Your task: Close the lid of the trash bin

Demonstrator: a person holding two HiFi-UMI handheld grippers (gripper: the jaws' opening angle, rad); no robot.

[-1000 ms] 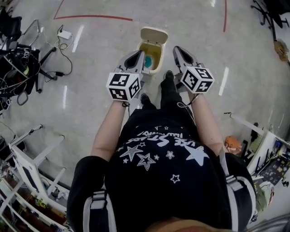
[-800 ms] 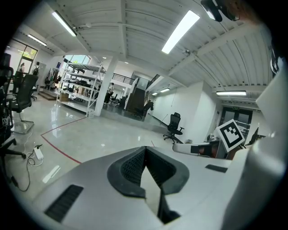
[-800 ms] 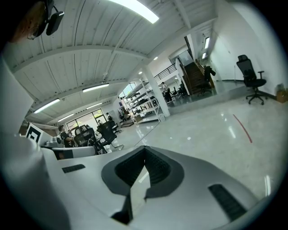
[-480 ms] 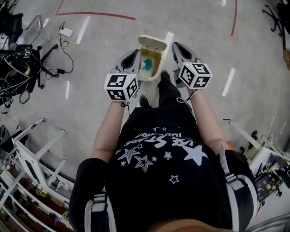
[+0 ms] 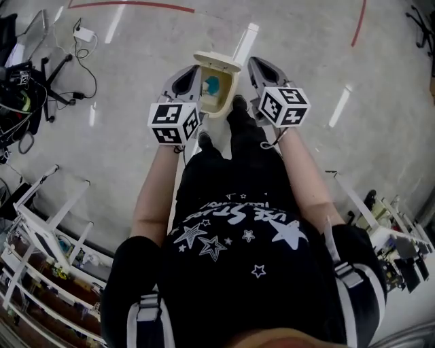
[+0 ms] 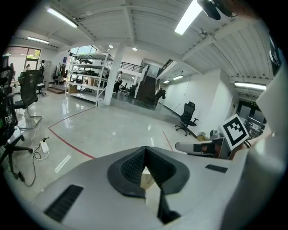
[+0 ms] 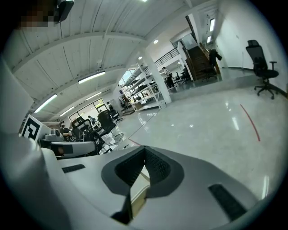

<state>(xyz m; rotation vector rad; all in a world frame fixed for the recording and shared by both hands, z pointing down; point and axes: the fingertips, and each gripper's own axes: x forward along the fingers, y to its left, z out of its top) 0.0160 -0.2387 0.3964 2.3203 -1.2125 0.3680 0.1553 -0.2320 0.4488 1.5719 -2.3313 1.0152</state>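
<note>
A cream trash bin [image 5: 224, 95] stands on the floor just ahead of my feet. Its lid [image 5: 216, 63] is raised on the far side, and something teal [image 5: 212, 84] lies inside. My left gripper [image 5: 194, 71] is at the bin's left side, my right gripper [image 5: 251, 62] at its right; both are held above the floor. The left gripper [image 6: 144, 151] is shut with nothing in it, and a cream piece of the bin [image 6: 146, 181] shows below its jaws. The right gripper [image 7: 145, 151] is shut and empty too. A black shoe [image 5: 236, 107] sits by the bin's near right corner.
Cables and a white power adapter [image 5: 81, 32] lie at the far left beside a chair base [image 5: 30, 71]. White racks [image 5: 47, 238] stand at the left, a white frame [image 5: 363, 207] at the right. Red tape lines [image 5: 136, 5] cross the floor beyond the bin.
The person has stepped closer, so the bin now sits between the two grippers rather than ahead of them. The lid looks more upright than before. Both grippers stay shut.
</note>
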